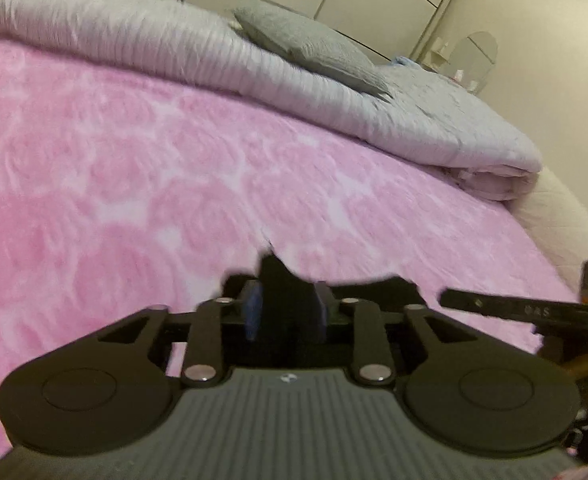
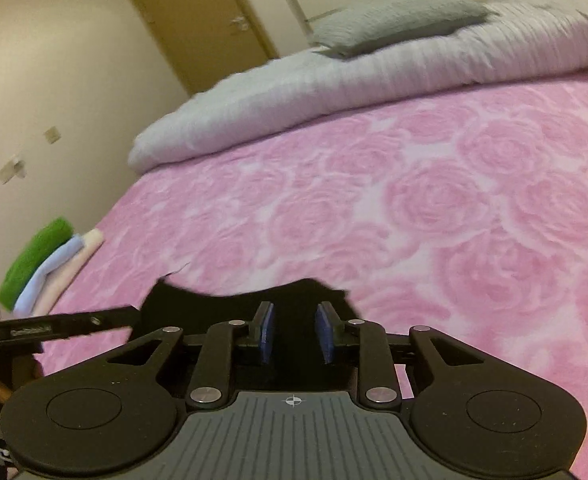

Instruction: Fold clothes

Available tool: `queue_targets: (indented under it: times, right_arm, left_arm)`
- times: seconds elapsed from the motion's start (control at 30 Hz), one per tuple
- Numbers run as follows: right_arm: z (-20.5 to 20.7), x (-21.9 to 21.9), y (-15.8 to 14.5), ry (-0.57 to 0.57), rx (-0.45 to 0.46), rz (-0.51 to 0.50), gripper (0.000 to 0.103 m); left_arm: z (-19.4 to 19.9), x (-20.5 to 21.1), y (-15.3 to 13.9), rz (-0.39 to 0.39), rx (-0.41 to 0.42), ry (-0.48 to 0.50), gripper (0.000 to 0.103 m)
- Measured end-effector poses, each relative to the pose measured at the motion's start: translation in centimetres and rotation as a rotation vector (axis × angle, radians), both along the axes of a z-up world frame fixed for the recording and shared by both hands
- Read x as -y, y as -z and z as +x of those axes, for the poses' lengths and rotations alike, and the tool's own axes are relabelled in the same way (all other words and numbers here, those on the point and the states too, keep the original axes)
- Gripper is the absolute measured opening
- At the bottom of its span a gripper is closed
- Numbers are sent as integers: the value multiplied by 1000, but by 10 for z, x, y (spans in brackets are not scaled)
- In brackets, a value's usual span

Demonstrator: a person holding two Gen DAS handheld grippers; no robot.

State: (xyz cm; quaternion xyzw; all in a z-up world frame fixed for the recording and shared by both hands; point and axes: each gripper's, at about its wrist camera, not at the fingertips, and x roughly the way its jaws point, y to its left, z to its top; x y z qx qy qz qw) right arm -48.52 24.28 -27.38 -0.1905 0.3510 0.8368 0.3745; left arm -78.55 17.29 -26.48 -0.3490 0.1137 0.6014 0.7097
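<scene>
A black garment (image 1: 281, 280) lies between the blue pads of my left gripper (image 1: 287, 314), which is shut on it just above the pink rose-patterned bedspread (image 1: 133, 184). In the right wrist view the same black garment (image 2: 229, 304) spreads in front of my right gripper (image 2: 294, 336), whose blue pads stand a little apart with black cloth between them; it holds the cloth's edge. Most of the garment is hidden under the grippers. The other gripper's bar shows at the right edge of the left view (image 1: 526, 312) and at the left edge of the right view (image 2: 53, 326).
A rolled grey-white duvet (image 1: 253, 76) with a grey pillow (image 1: 314, 48) lies across the far side of the bed. A stack of folded clothes, green, blue and cream (image 2: 45, 264), sits at the bed's left edge. A door (image 2: 197, 20) and wardrobes stand behind.
</scene>
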Motion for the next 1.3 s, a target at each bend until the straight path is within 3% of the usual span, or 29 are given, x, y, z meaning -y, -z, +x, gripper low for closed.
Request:
queue_targets:
  times: [0.17, 0.2, 0.23, 0.4, 0.63, 0.83, 0.93, 1.07, 1.17, 1.3]
  right_arm:
    - [7, -6, 6, 29, -27, -34, 27]
    - [8, -7, 8, 34, -33, -40, 27]
    - [9, -7, 8, 39, -36, -41, 27]
    - [10, -4, 0, 30, -90, -9, 27]
    - [-12, -11, 7, -31, -9, 0, 27]
    - [-26, -26, 38, -67, 76, 2, 26]
    - [-27, -27, 46, -53, 70, -6, 26]
    - [-27, -23, 36, -35, 92, 2, 30]
    - [-16, -10, 16, -3, 71, 7, 30]
    - [3, 24, -10, 24, 37, 42, 30]
  left_arm:
    - [3, -17, 9, -5, -15, 28, 26]
    - [4, -19, 11, -2, -25, 33, 21]
    - [4, -19, 13, 5, -36, 33, 6]
    - [-4, -17, 20, 15, -21, 12, 5]
    - [-15, -14, 29, 23, 10, -17, 6]
    - [-17, -22, 48, -11, -8, -37, 7]
    - [-15, -22, 50, -16, -12, -54, 8]
    - [-12, -19, 41, -25, -21, -52, 9]
    - [-18, -5, 24, -32, 29, -87, 11]
    - [-15, 28, 1, -35, 2, -122, 9]
